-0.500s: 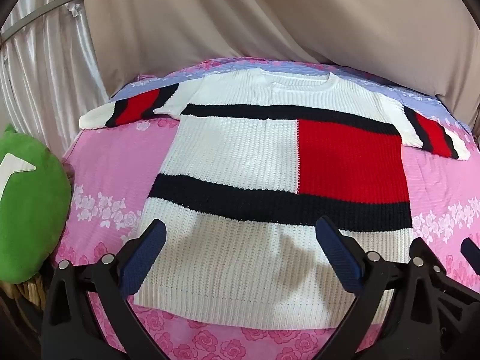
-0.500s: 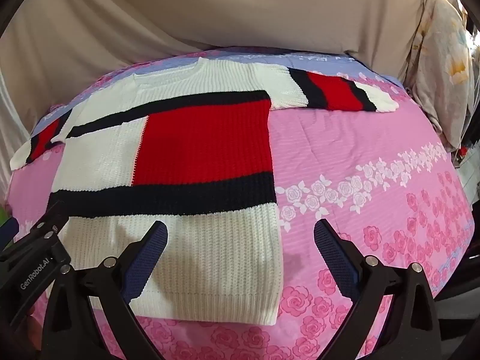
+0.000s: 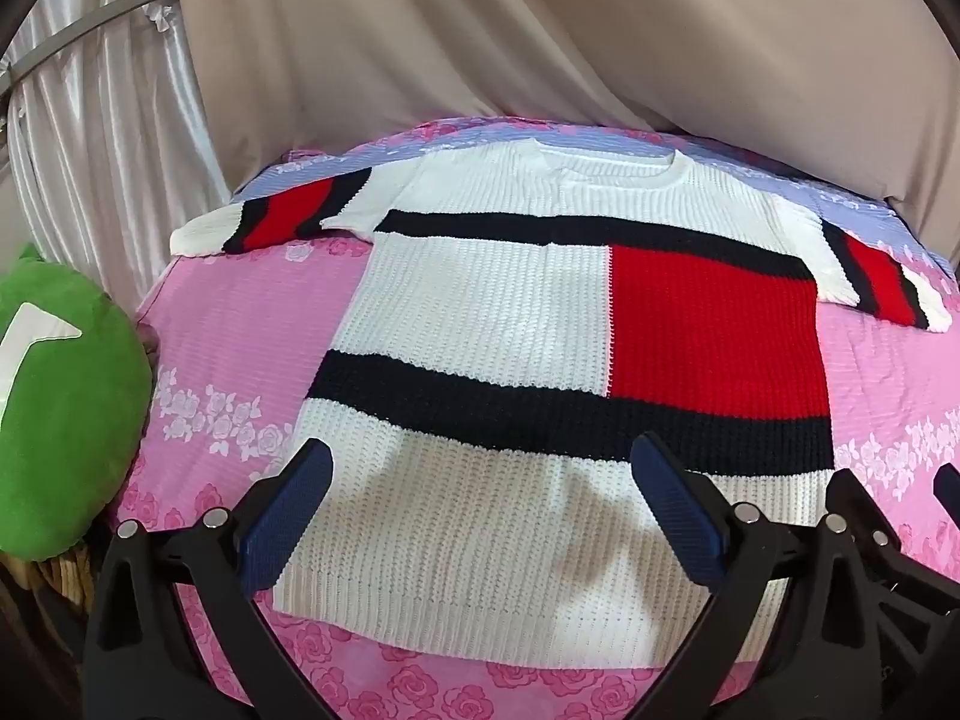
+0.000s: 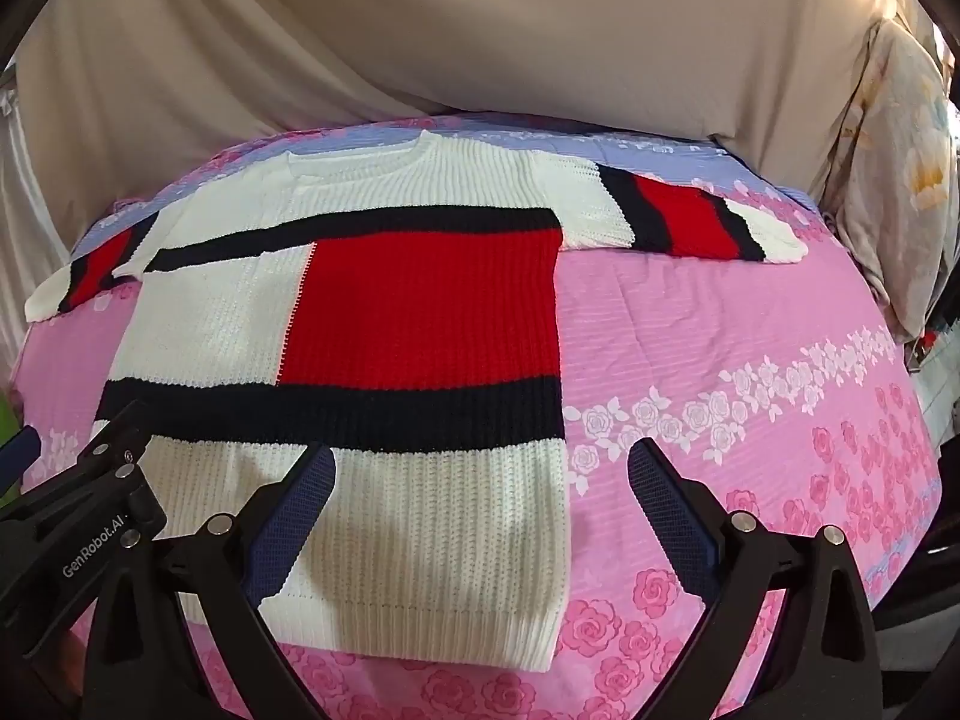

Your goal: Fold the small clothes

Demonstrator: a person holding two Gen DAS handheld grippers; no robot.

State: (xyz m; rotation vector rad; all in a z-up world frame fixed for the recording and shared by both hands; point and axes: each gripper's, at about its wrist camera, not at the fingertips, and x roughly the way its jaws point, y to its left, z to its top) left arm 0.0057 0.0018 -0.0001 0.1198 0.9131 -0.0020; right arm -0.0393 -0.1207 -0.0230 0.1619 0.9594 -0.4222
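A small knit sweater (image 3: pixel 498 312) in white, red and navy lies flat and spread on the pink floral sheet (image 3: pixel 240 324), both sleeves out to the sides. It also shows in the right wrist view (image 4: pixel 420 312). My left gripper (image 3: pixel 480 516) is open and empty, hovering above the sweater's hem near its bottom left corner. My right gripper (image 4: pixel 480 516) is open and empty, above the hem's bottom right corner. The right gripper's edge shows at the right of the left wrist view (image 3: pixel 888 540), and the left gripper's body at the left of the right wrist view (image 4: pixel 72 516).
A green cushion (image 3: pixel 54 420) sits at the bed's left edge. Beige drapes (image 3: pixel 540 48) hang behind the bed, pale curtains (image 3: pixel 108 120) at the left. A floral cloth (image 4: pixel 900 180) hangs at the right. A lilac strip of sheet (image 4: pixel 660 150) lies behind the collar.
Both views have shifted very slightly; the sweater has not moved and both grippers stay open.
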